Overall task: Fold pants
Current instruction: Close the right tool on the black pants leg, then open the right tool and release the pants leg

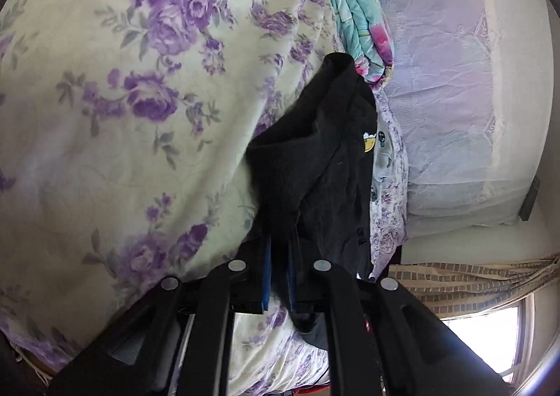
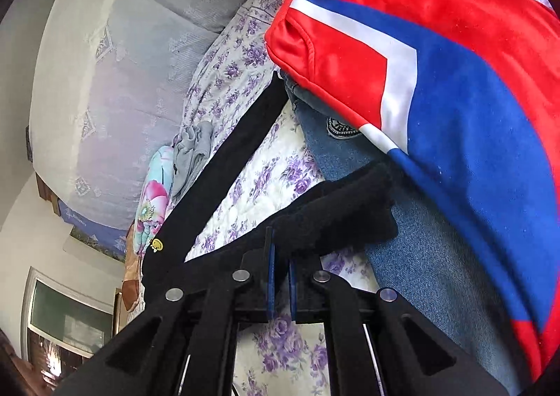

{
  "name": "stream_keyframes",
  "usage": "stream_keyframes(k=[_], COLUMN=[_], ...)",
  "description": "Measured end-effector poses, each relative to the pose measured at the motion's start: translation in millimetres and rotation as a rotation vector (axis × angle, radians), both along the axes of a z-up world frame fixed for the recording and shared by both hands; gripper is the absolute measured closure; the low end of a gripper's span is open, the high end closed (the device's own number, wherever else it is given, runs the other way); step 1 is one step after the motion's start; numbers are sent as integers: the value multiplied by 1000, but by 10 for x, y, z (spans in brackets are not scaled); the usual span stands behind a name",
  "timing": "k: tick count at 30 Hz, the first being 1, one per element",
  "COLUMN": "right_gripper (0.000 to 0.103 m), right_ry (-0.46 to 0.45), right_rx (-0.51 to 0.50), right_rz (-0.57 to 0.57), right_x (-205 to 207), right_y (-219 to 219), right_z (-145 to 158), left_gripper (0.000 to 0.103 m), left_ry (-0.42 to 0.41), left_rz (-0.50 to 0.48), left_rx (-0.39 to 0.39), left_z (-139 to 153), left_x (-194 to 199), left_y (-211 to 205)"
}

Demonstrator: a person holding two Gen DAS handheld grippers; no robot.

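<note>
Closest in, my left gripper (image 1: 279, 256) has its blue pads nearly together, pinching a bunched edge of the black pants (image 1: 325, 158). I judge that grip keeps the fabric lifted off the floral bedsheet (image 1: 105, 151). My right gripper (image 2: 281, 263) is likewise nipped tight on the other black edge, so the pants (image 2: 217, 179) stretch between them over the bed. To the right lies a red, white and blue garment (image 2: 437, 81) over denim (image 2: 420, 256), likely set aside.

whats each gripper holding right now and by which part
Both hold the black pants: the left gripper pinches a bunched fabric edge, the right gripper an edge; which part of the pants cannot be told.
</note>
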State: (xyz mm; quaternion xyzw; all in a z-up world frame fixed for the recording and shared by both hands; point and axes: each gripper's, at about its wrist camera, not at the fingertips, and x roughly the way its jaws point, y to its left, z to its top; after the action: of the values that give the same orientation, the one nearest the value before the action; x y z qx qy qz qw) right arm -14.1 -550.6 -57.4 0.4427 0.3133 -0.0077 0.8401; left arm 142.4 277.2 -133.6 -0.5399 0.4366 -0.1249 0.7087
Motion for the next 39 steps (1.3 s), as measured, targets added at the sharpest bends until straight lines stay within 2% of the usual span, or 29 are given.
stream_keyframes(k=[2,4,6,8,9,11,12,14,15,16,17,20,22,24,27,31,34,37,38,39], right_gripper=[97,97,97,92,92,92,91,88,84,60,49,46,44,43,43,42,42,39,39,39], right_ry=[-19,-27,15,111,141,124,113,104,108,119,112,54,42,54,66,89,104,108,105,101], right_rx=[-15,-43,-65,-79,-57,10,18,-9,-32,-78,-116,-137,-116,-88,-60,-78,-83,-102,-104,-108], right_rz=[4,14,22,37,35,31,25,8,-9,-61,-125,-290,-287,-244,-197,-166,-145,-118,-104,-86], right_x=[-23,-39,-8,-16,-36,-126,-168,-232,-249,-287,-338,-471,-441,-350,-250,-74,103,304,385,467], right_y=[29,66,53,12,-1,-46,-66,-110,-137,-184,-237,-374,-374,-291,-205,-105,-56,-8,13,49], right_z=[60,91,2,-174,-271,-321,-296,-190,-128,-48,27,192,186,122,51,72,82,108,113,125], left_gripper=[96,96,96,86,69,69,68,60,57,57,57,57,50,49,49,52,54,55,57,64], left_ry=[-29,-63,-78,-34,-6,-22,-23,-31,-40,-48,-65,-140,-177,-191,-164,-77,-44,-37,-31,-26], left_rz=[3,-3,-14,-10,6,25,47,110,135,156,171,130,67,7,-26,-12,5,5,5,-2], left_rx=[19,72,116,172,192,143,152,208,244,282,319,403,464,511,535,525,553,631,646,642], left_z=[70,194,255,207,165,150,179,301,389,479,593,885,1045,1110,1055,816,718,706,698,677], left_x=[-18,-26,-36,-46,-79,-182,-240,-339,-356,-350,-301,31,401,816,1349,1837,2011,2118,2156,2192], left_y=[-11,-32,-38,-1,51,145,200,302,352,384,389,256,43,-182,-367,-437,-492,-574,-593,-598])
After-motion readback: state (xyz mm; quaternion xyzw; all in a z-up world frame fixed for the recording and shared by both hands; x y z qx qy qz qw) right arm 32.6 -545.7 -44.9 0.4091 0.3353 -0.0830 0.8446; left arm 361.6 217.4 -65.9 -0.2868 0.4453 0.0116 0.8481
